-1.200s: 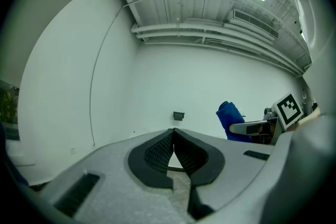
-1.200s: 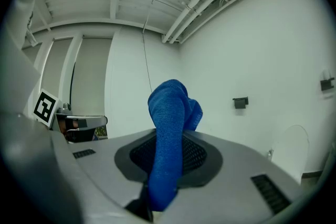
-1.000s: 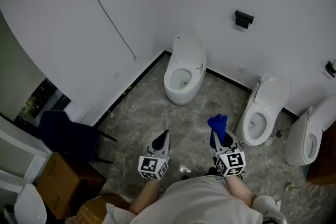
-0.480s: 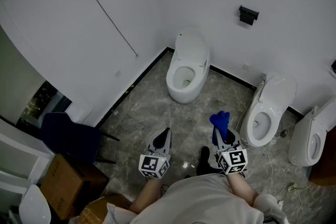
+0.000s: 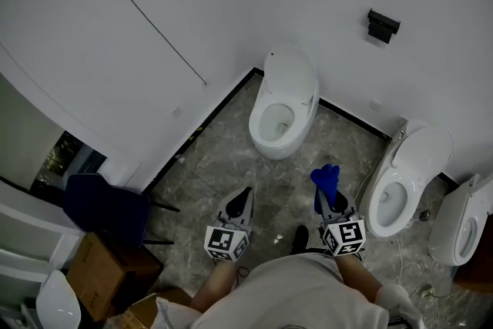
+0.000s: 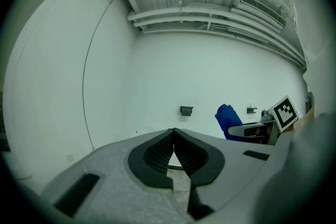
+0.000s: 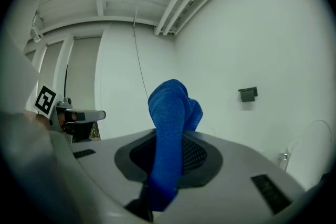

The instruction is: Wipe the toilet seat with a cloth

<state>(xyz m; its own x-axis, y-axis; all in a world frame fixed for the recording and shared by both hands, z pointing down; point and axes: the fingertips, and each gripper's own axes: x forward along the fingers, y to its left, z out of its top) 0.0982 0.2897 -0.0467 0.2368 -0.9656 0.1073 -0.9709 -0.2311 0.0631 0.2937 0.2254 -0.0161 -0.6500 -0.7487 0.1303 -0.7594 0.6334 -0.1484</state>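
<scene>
Blue cloth (image 5: 323, 179) is held clamped in the right tongs (image 5: 330, 198), the left tongs (image 5: 239, 203) are clenched empty, and the toilet seat (image 5: 259, 118) is noted ahead, well apart, between both tongs.

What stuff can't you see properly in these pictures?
- Head view: the rightmost toilet is cut off by the picture edge.
- Head view: the black wall fixture is too small to identify.
- Right gripper view: the blue cloth has its lower end hidden down between the fingers.

Blue cloth (image 5: 324, 179) bunched upright, pinched in rt gripper (image 5: 329, 196); white toilet seat (image 5: 275, 125) uncovered, well apart.
</scene>
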